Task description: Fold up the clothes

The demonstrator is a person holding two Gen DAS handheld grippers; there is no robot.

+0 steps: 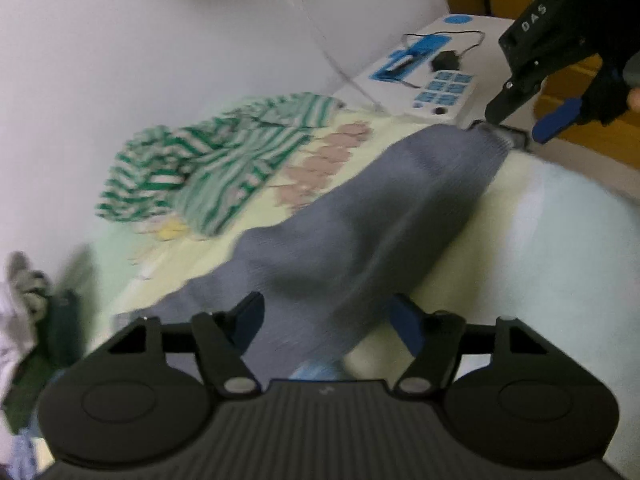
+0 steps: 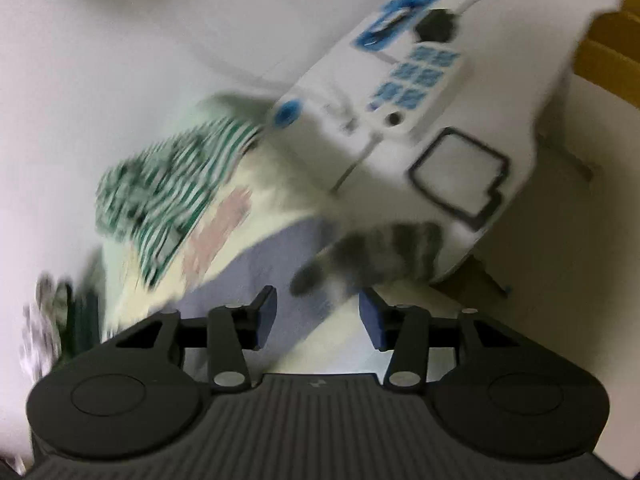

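While grey garment (image 1: pixel 360 216) lies stretched | left tongs (image 1: pixel 326 322) open | right tongs (image 2: pixel 316 316) open

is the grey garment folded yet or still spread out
Spread out: the grey garment lies stretched in one long strip across the bed, with no fold visible, beside the crumpled striped garment.
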